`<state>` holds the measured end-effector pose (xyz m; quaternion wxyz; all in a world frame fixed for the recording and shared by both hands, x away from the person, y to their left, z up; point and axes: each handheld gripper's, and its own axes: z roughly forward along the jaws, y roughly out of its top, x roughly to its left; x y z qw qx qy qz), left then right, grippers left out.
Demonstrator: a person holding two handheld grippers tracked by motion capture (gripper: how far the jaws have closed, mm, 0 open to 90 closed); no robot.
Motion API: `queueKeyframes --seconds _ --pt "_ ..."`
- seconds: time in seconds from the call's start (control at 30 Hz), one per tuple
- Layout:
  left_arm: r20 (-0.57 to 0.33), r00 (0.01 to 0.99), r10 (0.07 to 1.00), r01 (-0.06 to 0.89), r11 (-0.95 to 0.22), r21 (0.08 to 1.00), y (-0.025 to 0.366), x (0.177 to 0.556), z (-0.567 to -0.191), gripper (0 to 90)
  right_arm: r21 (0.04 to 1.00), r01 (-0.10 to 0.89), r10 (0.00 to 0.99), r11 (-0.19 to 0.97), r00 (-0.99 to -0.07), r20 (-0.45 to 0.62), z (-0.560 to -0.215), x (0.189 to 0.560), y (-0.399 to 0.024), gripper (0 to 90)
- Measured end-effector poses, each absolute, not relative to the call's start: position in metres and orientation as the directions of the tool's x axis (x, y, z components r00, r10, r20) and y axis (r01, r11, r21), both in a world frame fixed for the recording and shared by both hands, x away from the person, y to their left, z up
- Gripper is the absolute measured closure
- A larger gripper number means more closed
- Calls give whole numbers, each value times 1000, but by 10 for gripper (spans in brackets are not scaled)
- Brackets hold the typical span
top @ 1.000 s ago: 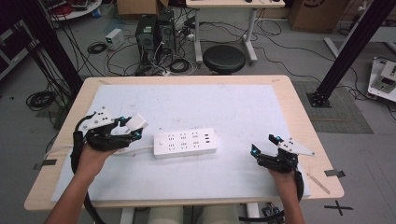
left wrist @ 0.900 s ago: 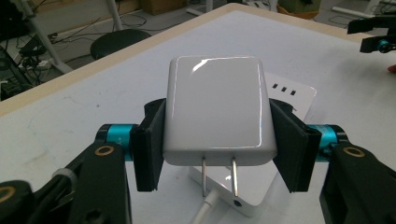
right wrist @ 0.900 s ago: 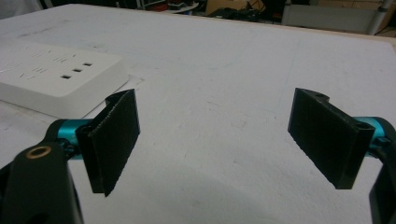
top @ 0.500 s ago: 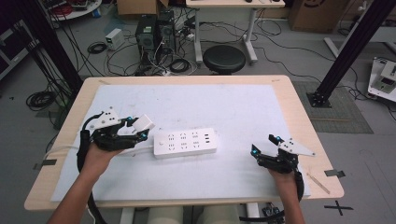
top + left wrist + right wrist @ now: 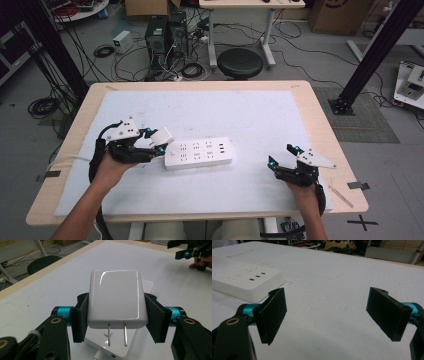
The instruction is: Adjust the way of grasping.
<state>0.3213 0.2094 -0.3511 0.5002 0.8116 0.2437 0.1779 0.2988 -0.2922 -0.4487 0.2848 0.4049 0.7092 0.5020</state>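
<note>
A white power strip [image 5: 199,153] lies flat in the middle of the white mat, sockets up. My left gripper [image 5: 156,141] is shut on a white plug adapter [image 5: 115,300], its two metal prongs pointing down just above the strip's left end [image 5: 110,350]. The adapter [image 5: 161,136] hovers at that end in the high view. My right gripper [image 5: 282,156] rests near the table's right front, open, with nothing between its pads [image 5: 273,315]. The strip [image 5: 244,280] lies to its left, well apart.
The white mat [image 5: 240,110] covers most of the wooden table [image 5: 325,130]. Beyond the far edge stand a black stool [image 5: 240,62], computer towers and tangled cables on the floor. A black frame post [image 5: 370,55] rises at the right.
My left gripper has carried the adapter rightward, from well left of the strip to just over its left end. The right gripper has stayed put.
</note>
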Motion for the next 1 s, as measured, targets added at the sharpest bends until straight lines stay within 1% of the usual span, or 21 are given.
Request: queueKeyframes --seconds 0.13,0.2,0.27,0.4,0.43,0.63,0.83,1.0 --pt "57 836 546 198 -396 897 205 316 -351 423 943 282 855 175 -519 -4 -449 297 -292 169" --pt "67 855 514 176 -410 895 202 313 -351 423 945 276 861 176 -508 -12 -448 296 -290 169" --pt "76 863 500 167 -424 890 199 310 -352 423 945 285 857 162 -514 8 -447 294 -288 169" --pt "98 879 467 145 -457 878 192 306 -353 424 943 284 819 171 -573 24 -438 291 -272 169" --pt "104 885 453 137 -467 873 189 306 -354 424 940 297 815 168 -578 37 -435 291 -268 169" --pt "142 903 406 100 -519 849 176 301 -359 424 932 311 725 184 -683 85 -412 294 -239 168" --pt "154 918 366 68 -526 848 167 299 -358 424 929 315 657 196 -745 114 -398 289 -219 168" --pt "184 931 316 21 -550 835 158 296 -359 424 923 326 589 207 -794 148 -388 286 -203 168"
